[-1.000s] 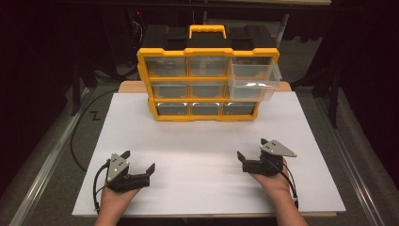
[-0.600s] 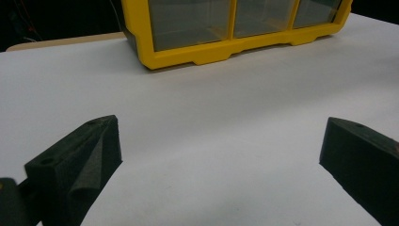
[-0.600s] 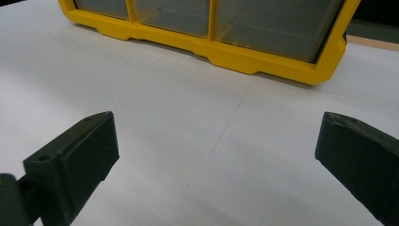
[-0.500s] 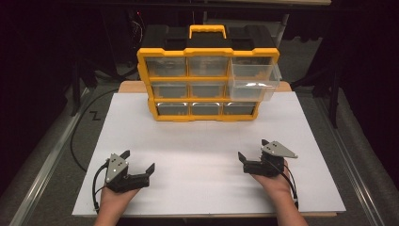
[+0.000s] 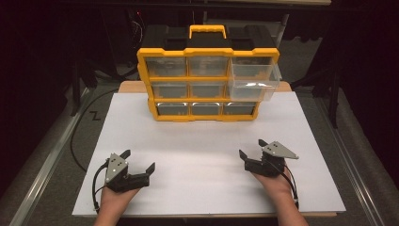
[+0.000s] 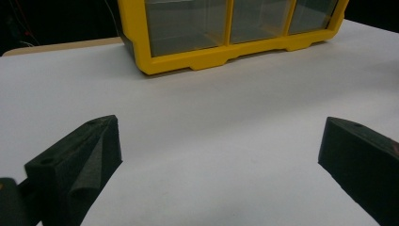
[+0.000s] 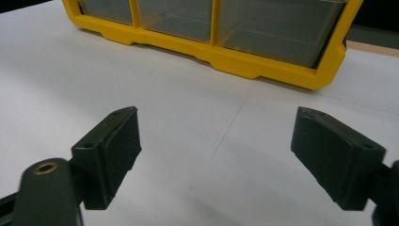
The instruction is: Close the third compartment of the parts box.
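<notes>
The left claw (image 5: 138, 161) rested low on the white surface (image 5: 202, 155) near its front edge, jaws spread wide and holding nothing. The right claw (image 5: 251, 149) sat likewise at the right, jaws wide apart and empty. The yellow drawer organizer (image 5: 207, 77) stood upright at the far end of the surface, well apart from both claws, its upper right clear drawer (image 5: 253, 80) pulled out.

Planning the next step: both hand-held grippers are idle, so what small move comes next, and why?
Probably bring the right hand-held gripper forward toward the pulled-out drawer at the organizer's upper right. Both grippers are open and rest apart on the white board, holding nothing, and that drawer is the one sticking out on the right gripper's side.
</notes>
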### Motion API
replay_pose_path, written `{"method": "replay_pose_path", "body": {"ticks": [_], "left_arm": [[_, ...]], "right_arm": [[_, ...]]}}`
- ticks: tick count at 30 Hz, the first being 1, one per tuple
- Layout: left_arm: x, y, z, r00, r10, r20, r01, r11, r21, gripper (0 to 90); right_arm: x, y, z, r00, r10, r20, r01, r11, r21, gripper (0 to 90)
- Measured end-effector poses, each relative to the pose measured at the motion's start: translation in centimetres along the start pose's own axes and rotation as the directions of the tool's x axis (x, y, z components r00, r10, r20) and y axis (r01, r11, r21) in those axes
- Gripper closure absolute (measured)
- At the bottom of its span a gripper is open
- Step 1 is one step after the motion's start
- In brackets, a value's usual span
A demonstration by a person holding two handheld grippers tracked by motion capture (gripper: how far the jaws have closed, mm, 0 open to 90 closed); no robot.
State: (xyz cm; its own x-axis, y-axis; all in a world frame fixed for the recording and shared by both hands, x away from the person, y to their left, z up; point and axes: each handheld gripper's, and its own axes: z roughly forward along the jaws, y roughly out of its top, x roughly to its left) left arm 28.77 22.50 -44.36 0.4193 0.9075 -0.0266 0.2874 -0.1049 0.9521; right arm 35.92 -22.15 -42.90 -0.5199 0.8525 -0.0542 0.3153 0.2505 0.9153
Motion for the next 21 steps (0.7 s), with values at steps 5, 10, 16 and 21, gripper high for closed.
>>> {"method": "replay_pose_path", "body": {"ticks": [5,10,16,21], "left_arm": [[-0.01,0.01,-0.02,1.0,0.001,0.004,-0.001,1.0,0.0,0.7],[0.04,0.0,-0.01,1.0,0.001,0.001,-0.001,1.0,0.0,0.7],[0.04,0.0,-0.02,1.0,0.0,0.001,0.0,1.0,-0.002,0.7],[0.02,-0.01,0.03,1.0,0.001,0.004,-0.001,1.0,0.001,0.7]], "right_arm": [[0.06,-0.02,-0.01,1.0,-0.002,0.002,0.002,1.0,-0.005,32.2],[0.13,-0.19,0.3,0.9999,-0.012,0.008,0.012,1.0,0.021,45.9],[0.3,-0.16,0.23,0.9998,-0.019,0.009,0.019,1.0,0.018,58.9],[0.45,0.05,-0.02,0.9995,-0.028,0.014,0.028,1.0,0.003,67.4]]}}
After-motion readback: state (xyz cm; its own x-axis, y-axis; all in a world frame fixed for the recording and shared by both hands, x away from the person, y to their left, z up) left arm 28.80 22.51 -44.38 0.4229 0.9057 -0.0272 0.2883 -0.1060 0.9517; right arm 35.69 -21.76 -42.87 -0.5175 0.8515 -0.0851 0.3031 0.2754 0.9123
